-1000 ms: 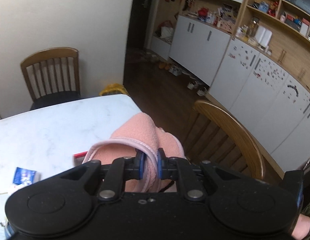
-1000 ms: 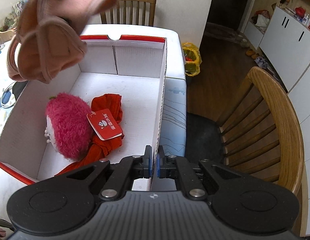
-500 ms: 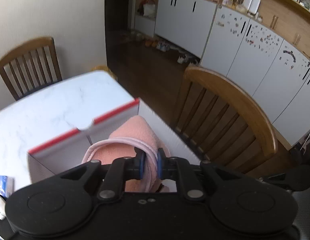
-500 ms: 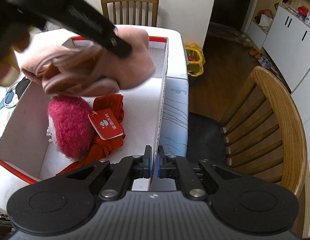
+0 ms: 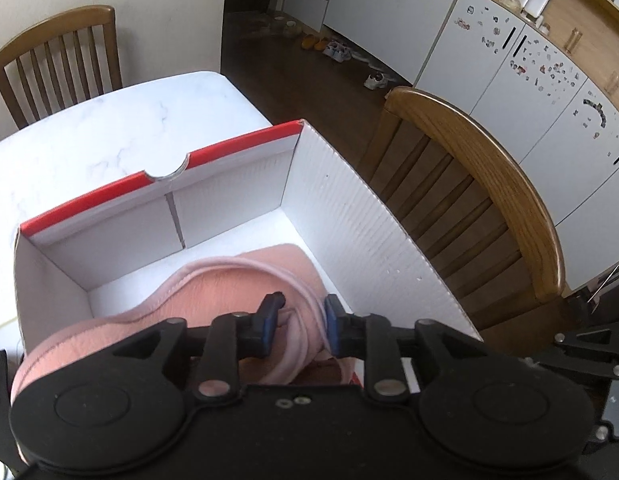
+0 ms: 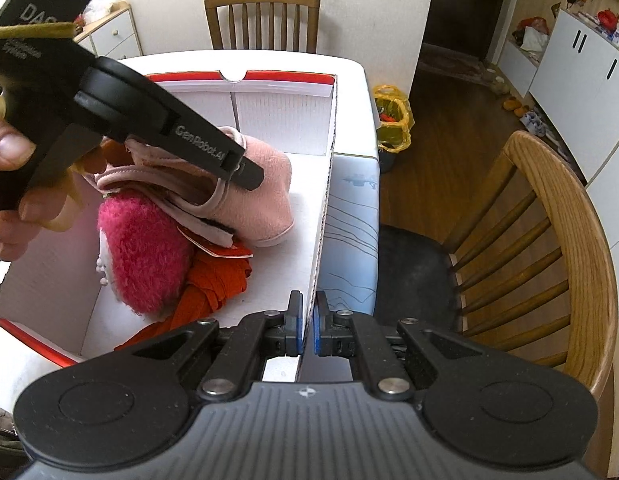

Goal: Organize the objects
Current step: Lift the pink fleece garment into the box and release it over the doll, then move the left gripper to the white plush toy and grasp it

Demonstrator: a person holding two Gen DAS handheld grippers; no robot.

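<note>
STEP: placing pink slipper (image 6: 253, 184) into white box (image 6: 329, 184) on tabletop (image 5: 109, 132) | LEFT tool (image 5: 297, 320): fingers parting around slipper's collar, slipper resting partly on pink plush (image 6: 145, 252) and red cloth (image 6: 217, 284) | RIGHT tool (image 6: 306, 322): clamping box's side wall, steadying it | NEXT: probably lifting left tool clear.
</note>
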